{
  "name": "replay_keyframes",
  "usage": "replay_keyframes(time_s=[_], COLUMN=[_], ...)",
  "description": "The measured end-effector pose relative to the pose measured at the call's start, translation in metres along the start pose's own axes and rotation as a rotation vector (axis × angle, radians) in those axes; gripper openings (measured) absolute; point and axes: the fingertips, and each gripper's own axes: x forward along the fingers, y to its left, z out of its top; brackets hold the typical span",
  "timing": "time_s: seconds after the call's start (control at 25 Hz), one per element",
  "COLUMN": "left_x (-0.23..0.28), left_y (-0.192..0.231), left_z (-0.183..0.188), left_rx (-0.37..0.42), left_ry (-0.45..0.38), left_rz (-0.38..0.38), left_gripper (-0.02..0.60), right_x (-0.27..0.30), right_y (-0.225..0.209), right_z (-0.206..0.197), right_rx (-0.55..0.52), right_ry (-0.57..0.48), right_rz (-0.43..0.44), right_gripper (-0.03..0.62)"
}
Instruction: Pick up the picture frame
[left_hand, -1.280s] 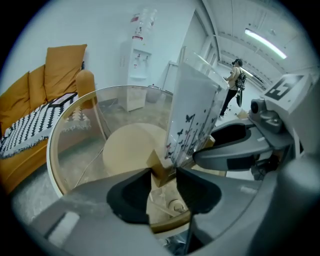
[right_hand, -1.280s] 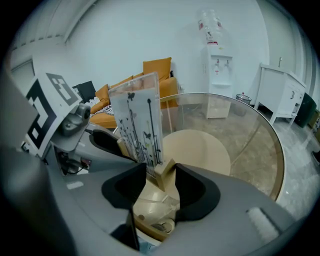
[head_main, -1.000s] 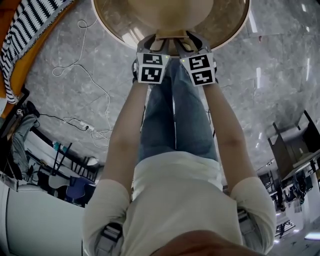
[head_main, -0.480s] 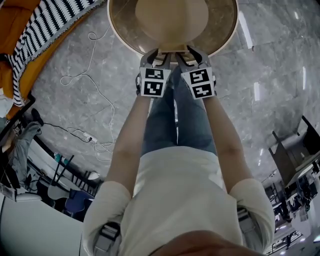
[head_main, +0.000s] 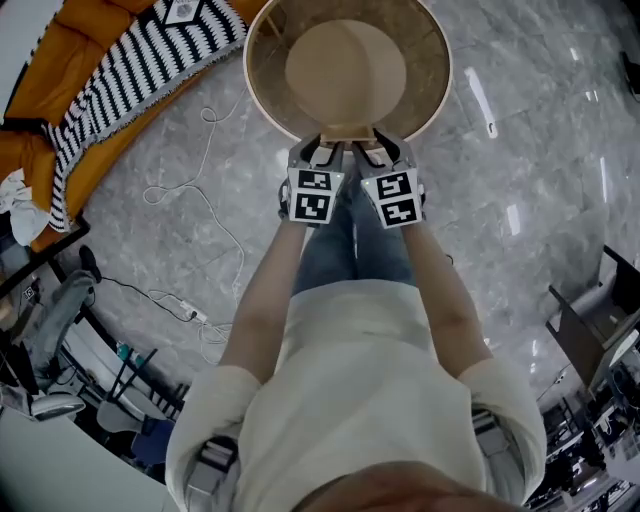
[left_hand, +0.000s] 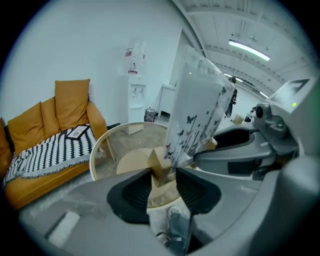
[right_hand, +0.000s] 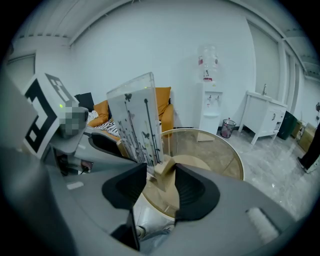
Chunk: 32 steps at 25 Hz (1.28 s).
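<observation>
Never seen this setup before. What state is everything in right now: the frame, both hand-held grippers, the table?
Picture frame: upright, in the air, held by its wooden base.
Left hand-held gripper: shut on the base.
Right hand-held gripper: shut on the base too.
Round table: below the frame, not touching it.
Striped blanket: spread over the sofa.

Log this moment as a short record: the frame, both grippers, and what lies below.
object: picture frame, a clear panel printed with butterflies, standing in a wooden base
left gripper: shut on the wooden base
right gripper: shut on the same base, beside the left one
frame position: held in the air, off the round table
surroundings: orange sofa with a striped blanket
</observation>
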Motion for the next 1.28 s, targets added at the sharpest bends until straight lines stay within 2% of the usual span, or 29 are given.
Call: replay_keyframes(time_s=[0.2,0.52,0.8,1.0,1.28], left_x=[-0.029,-0.086,-0.125,-0.150,-0.169], left_y=[-0.005,-0.030,-0.030,-0.037,-0.041], left_z=[0.024,0.039,0.069,0.079,0.080], left_rx=[0.010,0.010,0.016,0.041,0.068], left_ry=[-0.049,-0.107,-0.151,-0.188,-0.196], left_rz=[-0.001,-0.014,-0.020,-0.024,-0.022], left_gripper=[0.155,0.155,0.155,0.155,0.155], right_x=[-0.026,-0.085,-0.112,-0.131,-0.151], right_y=[0.007,0.030,0.043,0.052,0.065], right_z=[0.028,0.052,0.088,0.098,0.105], right_rx=[-0.022,-0.044,-0.059,-0.080,-0.098], right_ry=[-0.049,-0.116,-0.187,-0.218,-0.247], right_rz=[-0.027,-0.036,-0.038,-0.044,-0.037], right_gripper=[0.178,0.178,0.175,0.173,0.169])
